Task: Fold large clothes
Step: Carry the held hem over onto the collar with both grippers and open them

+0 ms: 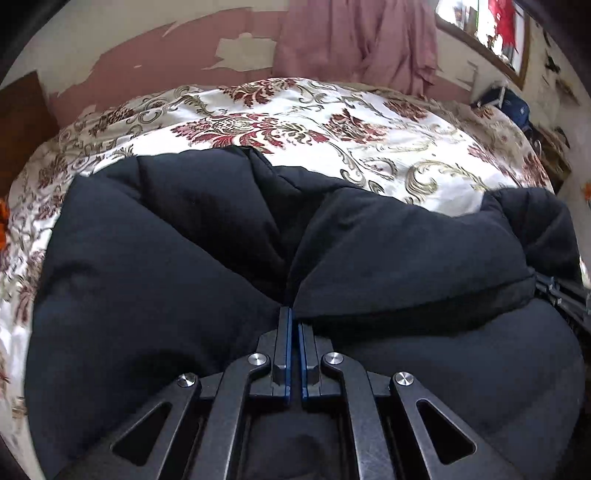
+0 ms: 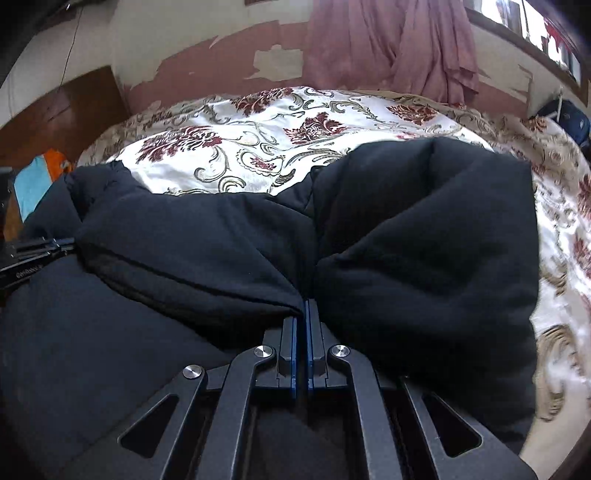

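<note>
Left hand-held gripper (image 1: 294, 314): fingertips buried in a fold of the black garment (image 1: 184, 258), so the tips & what's pinched btwn them can't be seen. Same for the right hand-held gripper (image 2: 304, 308), tips under the bunched cloth. Garment's lower part runs off the bottom edge in both views; type of garment can't be told. It covers the near half of the bed (image 1: 369, 147). In the left view the other gripper shows only as a sliver at the right edge. Window (image 1: 491, 26) top right is cut off & blown out; things on the sill are too blurred to name. Blue item (image 2: 569, 118) at the far right: partly out of frame, unclear.
</note>
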`<action>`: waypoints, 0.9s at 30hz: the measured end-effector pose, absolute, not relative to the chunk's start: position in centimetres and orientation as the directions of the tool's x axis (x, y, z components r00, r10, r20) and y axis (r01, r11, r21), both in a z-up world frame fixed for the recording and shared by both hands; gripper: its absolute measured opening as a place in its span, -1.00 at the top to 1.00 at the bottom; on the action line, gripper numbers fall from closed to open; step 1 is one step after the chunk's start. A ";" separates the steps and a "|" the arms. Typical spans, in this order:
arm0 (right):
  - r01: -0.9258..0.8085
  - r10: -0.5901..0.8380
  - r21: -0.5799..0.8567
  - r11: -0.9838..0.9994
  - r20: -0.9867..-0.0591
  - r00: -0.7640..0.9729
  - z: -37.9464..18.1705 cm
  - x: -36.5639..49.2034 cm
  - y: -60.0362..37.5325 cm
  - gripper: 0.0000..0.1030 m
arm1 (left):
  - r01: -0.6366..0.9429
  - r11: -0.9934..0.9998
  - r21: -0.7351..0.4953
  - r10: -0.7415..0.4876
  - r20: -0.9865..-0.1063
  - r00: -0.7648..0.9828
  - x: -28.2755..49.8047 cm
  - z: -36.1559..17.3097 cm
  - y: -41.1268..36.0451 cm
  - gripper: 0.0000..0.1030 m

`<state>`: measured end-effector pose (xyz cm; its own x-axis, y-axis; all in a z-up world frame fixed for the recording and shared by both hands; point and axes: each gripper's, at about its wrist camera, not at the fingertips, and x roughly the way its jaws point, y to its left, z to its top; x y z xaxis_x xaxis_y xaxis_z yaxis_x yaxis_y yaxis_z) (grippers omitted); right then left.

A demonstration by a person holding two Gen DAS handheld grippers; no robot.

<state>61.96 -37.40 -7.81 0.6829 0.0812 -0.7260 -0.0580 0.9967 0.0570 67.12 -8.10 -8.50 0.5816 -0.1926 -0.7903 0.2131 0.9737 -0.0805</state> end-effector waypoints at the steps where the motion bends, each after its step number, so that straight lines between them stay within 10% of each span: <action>1: -0.049 0.083 0.067 0.997 -0.718 0.692 -8.3 62.1 -37.5 0.95 | 0.208 0.974 -0.088 -0.196 -0.788 0.584 67.3 -8.7 -8.1 0.92; 14: -0.048 0.069 0.050 0.998 -0.680 0.730 -8.8 61.3 -37.0 0.94 | 0.330 0.920 -0.212 -0.390 -0.577 0.717 61.3 -1.7 -6.2 0.88; 27: -0.079 0.111 0.079 0.994 -0.641 0.759 -7.9 60.1 -37.1 0.93 | 0.350 0.929 -0.123 -0.315 -0.759 0.569 67.3 -8.2 -12.6 0.91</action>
<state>60.06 -37.09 -7.89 0.7592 0.1111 -0.6413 -0.0791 0.9938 0.0785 67.26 -12.58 -8.24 0.5694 -0.3153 -0.7592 0.3502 0.9286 -0.1230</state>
